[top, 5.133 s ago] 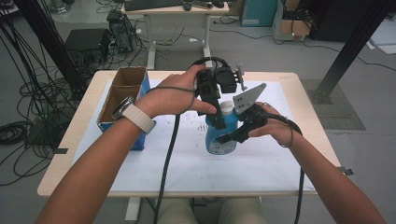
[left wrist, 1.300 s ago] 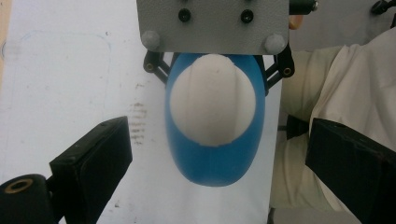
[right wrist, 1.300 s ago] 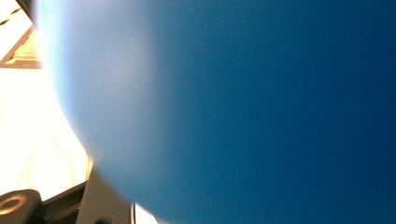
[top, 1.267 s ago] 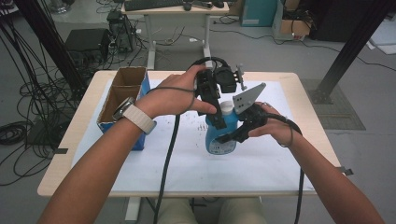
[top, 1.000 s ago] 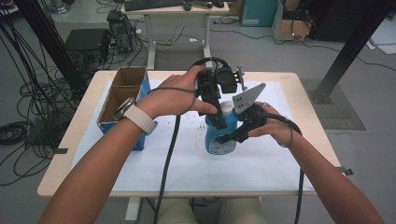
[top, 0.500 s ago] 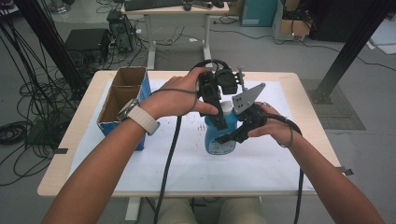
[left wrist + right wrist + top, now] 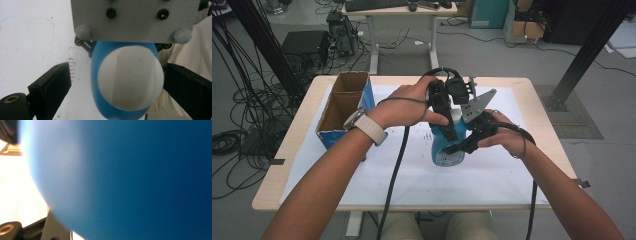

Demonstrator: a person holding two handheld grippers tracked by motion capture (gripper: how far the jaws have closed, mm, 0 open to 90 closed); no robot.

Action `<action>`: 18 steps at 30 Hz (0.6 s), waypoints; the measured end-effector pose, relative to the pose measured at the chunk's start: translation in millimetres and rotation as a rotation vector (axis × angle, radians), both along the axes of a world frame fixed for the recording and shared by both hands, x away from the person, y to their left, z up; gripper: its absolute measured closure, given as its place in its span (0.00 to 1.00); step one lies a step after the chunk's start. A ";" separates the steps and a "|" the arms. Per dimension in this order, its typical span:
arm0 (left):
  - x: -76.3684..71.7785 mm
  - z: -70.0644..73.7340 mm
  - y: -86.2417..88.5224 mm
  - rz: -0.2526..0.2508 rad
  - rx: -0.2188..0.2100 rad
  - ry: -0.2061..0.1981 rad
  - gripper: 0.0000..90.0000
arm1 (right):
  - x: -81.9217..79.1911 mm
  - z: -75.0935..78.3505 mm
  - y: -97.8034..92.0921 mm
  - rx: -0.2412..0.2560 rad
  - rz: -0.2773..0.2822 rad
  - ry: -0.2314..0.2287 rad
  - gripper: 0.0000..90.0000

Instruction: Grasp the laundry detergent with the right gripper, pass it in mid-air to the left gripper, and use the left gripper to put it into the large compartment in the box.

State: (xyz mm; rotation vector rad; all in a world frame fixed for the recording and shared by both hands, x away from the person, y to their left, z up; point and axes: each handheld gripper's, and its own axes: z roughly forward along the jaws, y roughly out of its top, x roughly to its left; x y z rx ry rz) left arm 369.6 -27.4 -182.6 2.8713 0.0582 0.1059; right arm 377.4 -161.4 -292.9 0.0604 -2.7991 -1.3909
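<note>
A blue plastic bottle (image 7: 447,147) with a round white cap (image 7: 130,77) stood mid-table on the white sheet (image 7: 362,175). The right gripper (image 7: 464,145) clenched its body. The left gripper (image 7: 451,131) hung above, jaws spread either side of the cap — uncapping seemingly next, which called for closing squarely on it.

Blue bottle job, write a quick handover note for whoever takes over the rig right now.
Right gripper: clamped on the body of the blue bottle, steadying it upright on the white sheet.
Left gripper: above the bottle, jaws open on either side of the white cap, not yet closed on it.
Cardboard box stands at the table's left.
Done: bottle secured. Left: probably grip the cap and work it off.
</note>
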 end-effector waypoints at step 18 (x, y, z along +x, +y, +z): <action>0.9 -6.6 -4.3 -0.027 0.005 0.034 0.24 | 0.2 -1.0 1.0 0.005 0.014 -0.011 0.48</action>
